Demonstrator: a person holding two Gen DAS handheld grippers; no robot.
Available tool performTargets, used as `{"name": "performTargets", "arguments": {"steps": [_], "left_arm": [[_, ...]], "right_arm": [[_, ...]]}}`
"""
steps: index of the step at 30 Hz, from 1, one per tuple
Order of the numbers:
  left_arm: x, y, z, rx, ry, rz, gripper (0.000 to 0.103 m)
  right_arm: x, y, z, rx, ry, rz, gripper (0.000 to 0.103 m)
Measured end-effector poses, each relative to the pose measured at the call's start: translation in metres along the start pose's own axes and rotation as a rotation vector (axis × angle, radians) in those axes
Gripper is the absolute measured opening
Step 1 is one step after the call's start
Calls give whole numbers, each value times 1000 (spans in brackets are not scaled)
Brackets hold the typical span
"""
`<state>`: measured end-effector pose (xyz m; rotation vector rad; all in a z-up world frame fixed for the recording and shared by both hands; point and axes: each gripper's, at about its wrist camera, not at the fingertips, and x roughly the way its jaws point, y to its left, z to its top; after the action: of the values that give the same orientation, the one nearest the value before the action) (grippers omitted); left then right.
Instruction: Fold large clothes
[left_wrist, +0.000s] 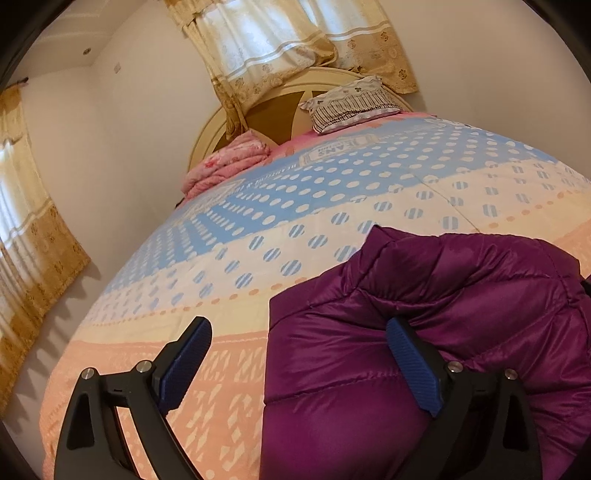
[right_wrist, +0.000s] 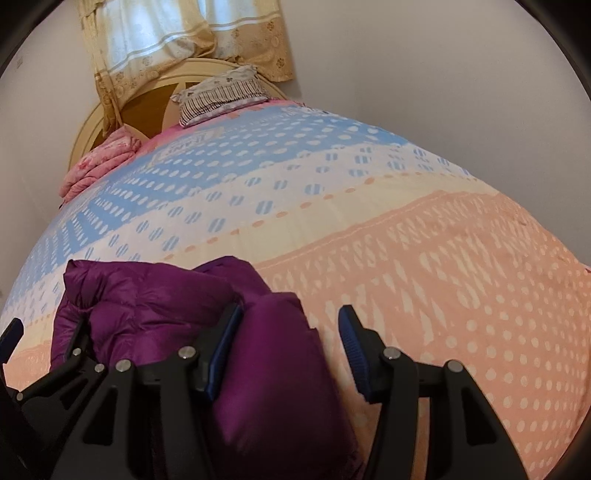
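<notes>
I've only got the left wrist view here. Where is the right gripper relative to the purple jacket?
Observer: The right gripper straddles the right-hand edge of the purple jacket, jaws open.
Operator: Are both pads on the fabric?
Observer: No. The puffy edge lies against one pad. The other pad stands clear of it, over the bedspread.
Operator: What's past the jacket on that side?
Observer: Peach-patterned bedspread, running to a plain wall.
</notes>
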<state>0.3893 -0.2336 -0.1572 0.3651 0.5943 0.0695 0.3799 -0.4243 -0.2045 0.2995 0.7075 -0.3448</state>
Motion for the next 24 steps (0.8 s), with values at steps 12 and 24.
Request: {"name": "performTargets", "arguments": {"steps": [12, 24], "left_arm": [[14, -4, -4, 8, 48, -13, 100], [23, -7, -5, 28, 80, -29, 100]], "right_arm": [[16, 2, -8, -26, 30, -38, 56], [29, 2, -12, -37, 85, -61, 58]]}}
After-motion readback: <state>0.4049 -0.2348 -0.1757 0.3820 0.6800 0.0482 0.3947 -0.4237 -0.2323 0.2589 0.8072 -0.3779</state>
